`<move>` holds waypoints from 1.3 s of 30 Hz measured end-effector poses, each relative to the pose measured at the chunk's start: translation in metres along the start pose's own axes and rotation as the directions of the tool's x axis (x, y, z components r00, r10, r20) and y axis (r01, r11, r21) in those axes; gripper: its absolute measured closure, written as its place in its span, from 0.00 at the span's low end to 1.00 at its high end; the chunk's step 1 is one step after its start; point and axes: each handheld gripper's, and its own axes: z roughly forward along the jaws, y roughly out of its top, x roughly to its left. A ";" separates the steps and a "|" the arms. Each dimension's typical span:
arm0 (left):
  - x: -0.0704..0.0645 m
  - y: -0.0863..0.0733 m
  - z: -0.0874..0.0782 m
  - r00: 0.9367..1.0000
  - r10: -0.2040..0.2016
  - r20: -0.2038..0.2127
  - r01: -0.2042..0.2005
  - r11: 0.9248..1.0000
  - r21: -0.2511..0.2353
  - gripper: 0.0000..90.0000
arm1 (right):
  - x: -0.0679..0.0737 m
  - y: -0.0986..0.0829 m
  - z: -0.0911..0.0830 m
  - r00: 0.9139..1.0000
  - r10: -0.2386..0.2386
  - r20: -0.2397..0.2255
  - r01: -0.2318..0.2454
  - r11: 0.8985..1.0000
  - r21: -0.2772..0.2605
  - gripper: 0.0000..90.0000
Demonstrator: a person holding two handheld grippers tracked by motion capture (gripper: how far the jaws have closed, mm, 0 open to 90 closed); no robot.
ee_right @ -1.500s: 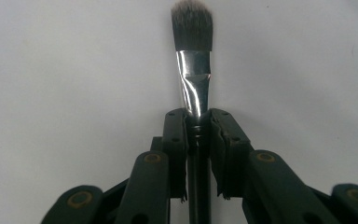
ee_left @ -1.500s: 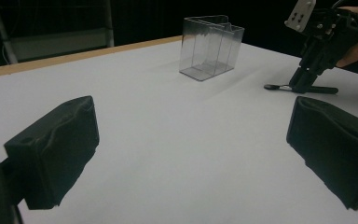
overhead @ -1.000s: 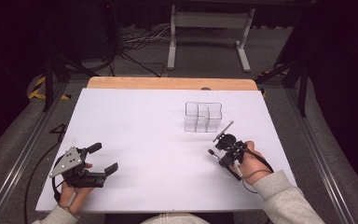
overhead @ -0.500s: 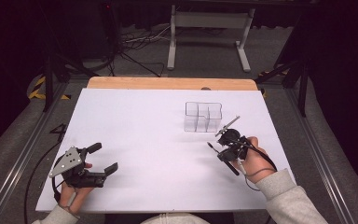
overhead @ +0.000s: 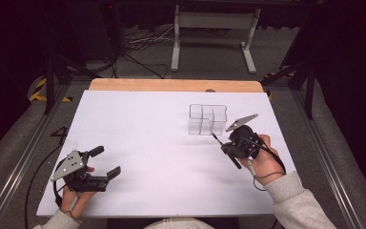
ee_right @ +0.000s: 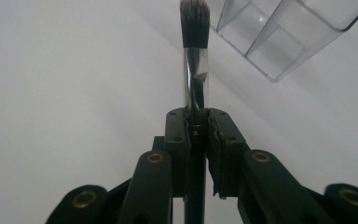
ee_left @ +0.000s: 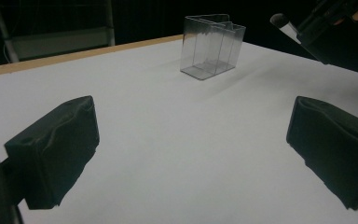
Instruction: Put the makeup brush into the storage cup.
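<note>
Right gripper (overhead: 225, 143): jaws clenched on a makeup brush (ee_right: 195, 65), bristles pointing forward, held above the white desk (overhead: 147, 129) just beside the clear compartment organizer (overhead: 207, 119), not touching it. Left gripper (overhead: 106, 162): jaws released, empty, low over the desk's near left corner, well apart from the organizer.

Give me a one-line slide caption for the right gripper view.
Right gripper clamps a makeup brush, bristles pointing toward a clear compartment organizer.

Glossy clear plastic compartment box (overhead: 207, 119), matt white bench top (overhead: 138, 143) with wooden far edge, shiny metal-ferruled black-bristled brush (ee_right: 195, 60), matt black jaws
</note>
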 end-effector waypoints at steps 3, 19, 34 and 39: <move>0.000 0.000 0.000 1.000 0.002 0.001 -0.002 1.000 0.000 0.03 | -0.001 0.000 -0.004 1.000 -0.006 0.003 0.006 0.999 -0.039 0.88; 0.000 0.000 0.000 1.000 0.002 0.003 -0.002 1.000 0.002 0.03 | -0.004 -0.004 -0.014 0.999 -0.004 0.031 0.011 0.974 -0.228 0.88; 0.000 0.000 0.000 1.000 0.000 0.006 0.000 1.000 0.005 0.03 | -0.014 -0.013 -0.019 1.000 0.022 0.023 -0.009 0.895 -0.445 0.88; 0.000 0.000 0.000 1.000 0.000 0.007 0.000 1.000 0.004 0.03 | -0.016 -0.016 -0.019 0.999 0.023 0.034 -0.002 0.857 -0.516 0.88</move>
